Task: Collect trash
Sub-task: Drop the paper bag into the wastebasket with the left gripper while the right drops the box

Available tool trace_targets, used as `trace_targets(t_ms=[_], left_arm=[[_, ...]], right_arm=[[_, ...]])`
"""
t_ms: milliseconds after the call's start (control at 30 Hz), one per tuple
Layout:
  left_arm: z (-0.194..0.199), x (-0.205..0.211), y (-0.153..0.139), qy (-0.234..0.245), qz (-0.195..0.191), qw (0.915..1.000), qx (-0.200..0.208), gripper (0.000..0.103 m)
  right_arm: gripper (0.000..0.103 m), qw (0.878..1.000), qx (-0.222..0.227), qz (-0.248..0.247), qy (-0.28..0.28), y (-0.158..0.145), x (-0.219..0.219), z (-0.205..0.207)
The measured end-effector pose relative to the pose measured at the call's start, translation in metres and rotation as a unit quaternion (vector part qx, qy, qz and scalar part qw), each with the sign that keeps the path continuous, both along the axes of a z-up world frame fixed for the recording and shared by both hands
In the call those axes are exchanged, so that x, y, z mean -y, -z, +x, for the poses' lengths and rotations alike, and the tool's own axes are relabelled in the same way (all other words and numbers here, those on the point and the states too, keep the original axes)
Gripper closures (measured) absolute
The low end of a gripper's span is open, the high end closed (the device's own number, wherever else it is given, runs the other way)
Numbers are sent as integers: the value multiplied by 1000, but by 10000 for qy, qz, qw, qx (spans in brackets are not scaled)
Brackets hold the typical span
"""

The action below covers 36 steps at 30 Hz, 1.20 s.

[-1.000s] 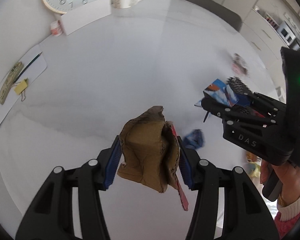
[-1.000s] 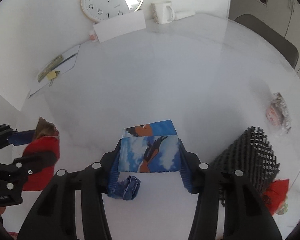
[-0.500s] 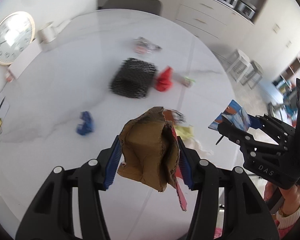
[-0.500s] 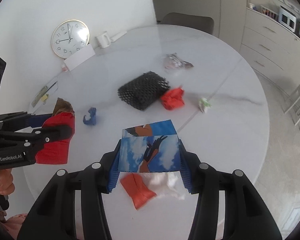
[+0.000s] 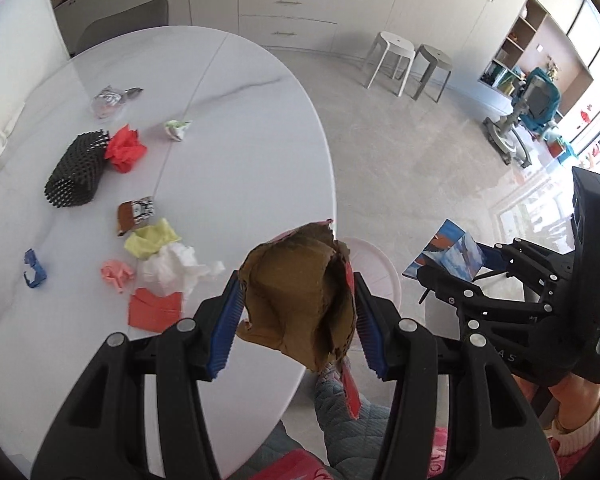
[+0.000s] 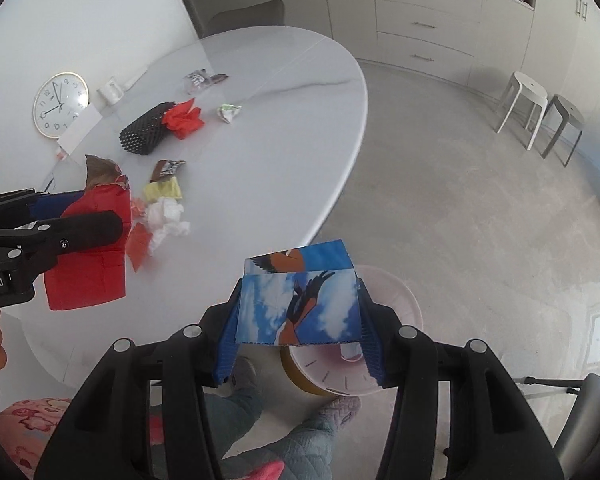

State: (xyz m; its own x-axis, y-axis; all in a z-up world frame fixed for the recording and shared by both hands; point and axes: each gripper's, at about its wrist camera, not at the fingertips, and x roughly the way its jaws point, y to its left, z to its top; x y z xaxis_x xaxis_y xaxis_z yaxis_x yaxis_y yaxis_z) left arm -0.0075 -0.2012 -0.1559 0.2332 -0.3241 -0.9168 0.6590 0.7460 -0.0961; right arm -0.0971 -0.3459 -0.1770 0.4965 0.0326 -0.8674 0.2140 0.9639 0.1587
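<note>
My left gripper is shut on a crumpled brown and red cardboard piece, held past the table's near edge; it shows red from the right wrist view. My right gripper is shut on a folded blue card with a bird picture, seen also in the left wrist view, held over a pale pink round bin on the floor. The bin rim shows behind the cardboard.
On the white oval table lie a black mesh sleeve, red paper, a snack wrapper, yellow, white, pink and orange scraps, a blue scrap. Two stools stand across the floor.
Both grippers have swung away from the table top toward its edge and the floor, still holding their trash. The pink bin has come into view under the right gripper.
</note>
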Motion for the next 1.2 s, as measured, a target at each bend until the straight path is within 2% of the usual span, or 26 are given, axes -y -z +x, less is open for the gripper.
trace_targets(t_ms=[333, 767, 900, 1067, 1200], left_arm=[[-36, 60, 19, 286, 140, 9994, -113, 52], [-56, 102, 110, 437, 426, 9962, -627, 52], [-60, 109, 115, 399, 399, 9962, -665, 51], [-62, 107, 110, 345, 355, 9971, -579, 42], [-63, 110, 102, 330, 359, 9978, -456, 40]], right_arm=[[51, 9997, -52, 93, 197, 13, 49, -36], [51, 9989, -419, 61, 188, 42, 88, -55], [51, 9985, -498, 110, 174, 50, 99, -58], [51, 9984, -512, 181, 135, 55, 107, -58], [51, 9986, -473, 207, 106, 55, 110, -58]])
